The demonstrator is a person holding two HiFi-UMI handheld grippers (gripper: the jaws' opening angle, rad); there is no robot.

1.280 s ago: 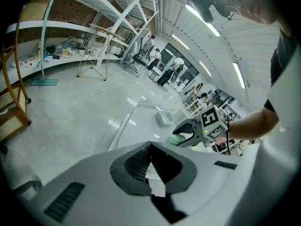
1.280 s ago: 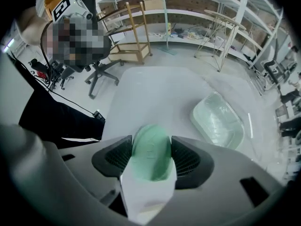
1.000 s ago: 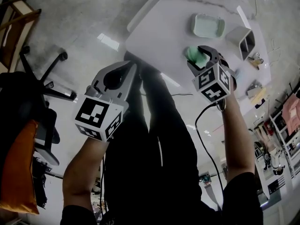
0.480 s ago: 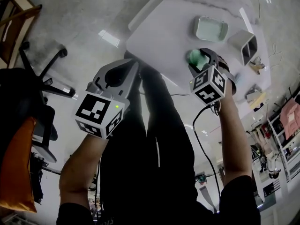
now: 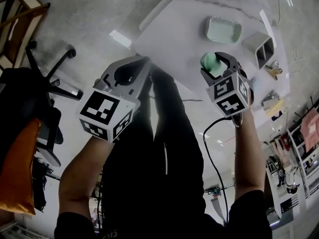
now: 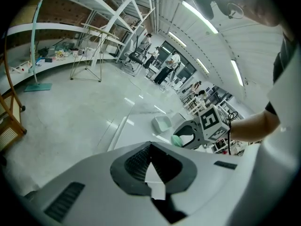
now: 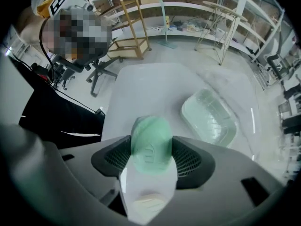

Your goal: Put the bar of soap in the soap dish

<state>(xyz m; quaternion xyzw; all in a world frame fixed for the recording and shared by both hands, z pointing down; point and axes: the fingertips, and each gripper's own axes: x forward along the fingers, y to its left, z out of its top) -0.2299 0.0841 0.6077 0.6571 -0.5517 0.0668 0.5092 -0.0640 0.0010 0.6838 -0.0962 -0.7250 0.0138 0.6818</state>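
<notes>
While the right gripper [image 5: 218, 64] hangs over the white table [image 5: 174, 34], its jaws are closed on the bar of soap [image 7: 150, 142]. The ribbed pads press its two long edges, its embossed face is turned to the right gripper view, and its rounded end sticks out past the jaws. The soap dish [image 7: 188, 108] sits empty further along the table, apart from the bar and to its right. How high the bar rides above the tabletop is hard to judge from here. Left gripper [image 6: 151, 166]: jaw tips together, nothing between them, held off beside the table. Handling judgement: pale green oval bar, probably light and stiff, but smooth and curved, so liable to squirt out under a hard squeeze. The surface likely marks. Best hold is across the widest middle, moderate pressure, pads flat to the edges, as it appears now.
</notes>
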